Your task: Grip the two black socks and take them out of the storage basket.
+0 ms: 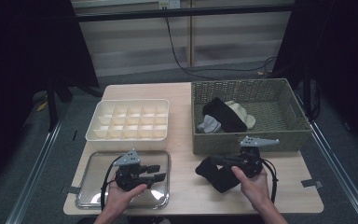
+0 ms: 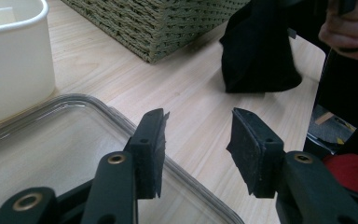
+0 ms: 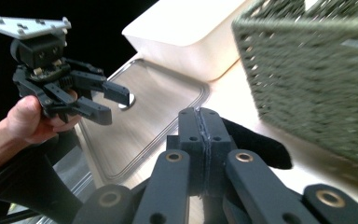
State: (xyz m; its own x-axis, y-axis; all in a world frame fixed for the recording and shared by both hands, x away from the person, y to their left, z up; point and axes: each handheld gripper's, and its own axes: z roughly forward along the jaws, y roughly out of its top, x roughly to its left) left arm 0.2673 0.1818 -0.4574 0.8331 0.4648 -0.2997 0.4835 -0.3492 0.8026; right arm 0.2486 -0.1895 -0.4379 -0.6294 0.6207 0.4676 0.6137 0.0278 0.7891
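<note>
Overhead, the high view shows a pale wooden table (image 1: 186,93) with a cream plastic organiser box divided into small square cells (image 1: 128,122) at centre left and a green woven rectangular basket (image 1: 249,140) at centre right, holding a black, a beige and a grey piece of cloth. Below the box lies a clear rectangular lid with a rounded rim (image 1: 86,196). The left gripper (image 1: 156,172), held in a hand at the lower left, hovers over that lid with its jaws partly apart and nothing between them. At lower centre right the right gripper (image 1: 213,161) has its jaws pressed together on a black fabric piece (image 1: 214,177), which lies on the table just in front of the basket.

Next, the left gripper view: the two black jaws rise from the bottom with a clear gap and nothing in it, above the lid's rim (image 2: 121,119). The organiser box (image 2: 14,70) sits at the upper left, the basket's corner (image 2: 158,23) at top centre, and the black fabric (image 2: 256,56) at the upper right, resting on the wood beside the other hand.

Finally, the right gripper view: its jaws meet at lower centre, pinching the black fabric (image 3: 261,144), which spreads to the right on the table. The left gripper (image 3: 116,102) shows at the upper left above the lid (image 3: 154,112), with the basket (image 3: 317,79), blurred, at the right.
</note>
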